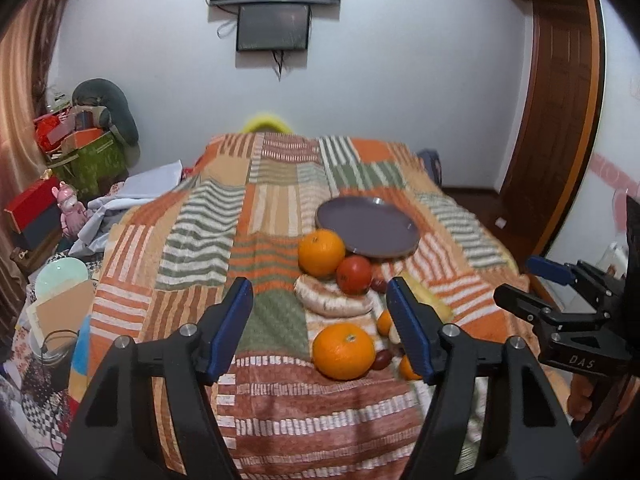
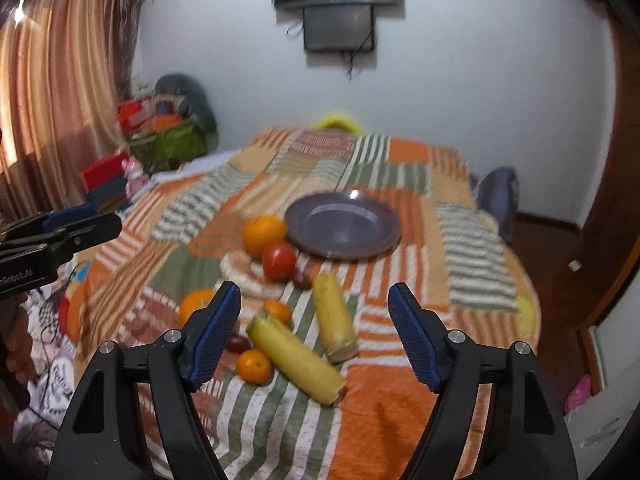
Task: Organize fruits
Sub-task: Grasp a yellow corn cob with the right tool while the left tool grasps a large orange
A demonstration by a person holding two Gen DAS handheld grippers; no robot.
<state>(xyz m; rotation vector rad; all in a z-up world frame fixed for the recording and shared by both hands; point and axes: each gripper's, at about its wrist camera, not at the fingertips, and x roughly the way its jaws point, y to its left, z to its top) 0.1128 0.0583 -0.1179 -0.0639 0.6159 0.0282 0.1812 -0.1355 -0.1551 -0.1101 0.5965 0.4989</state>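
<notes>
Now, plate: bare, mid-blanket, awaiting fruit.
Fruit: orange etc. clustered toward near edge.
L gripper, R gripper: wide open, nothing held, pre-pick.

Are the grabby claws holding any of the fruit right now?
No. The left gripper and the right gripper are both open with nothing between their fingers. The fruit lies on the blanket.

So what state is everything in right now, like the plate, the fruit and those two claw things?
Purple plate: empty, flat on the patchwork cloth.
Large orange: loose on the cloth, beside the plate.
Tomato: on the cloth, against the large orange.
Two corn cobs: lying on their sides.
Left gripper: open, holding nothing.
Right gripper: open, holding nothing.
</notes>
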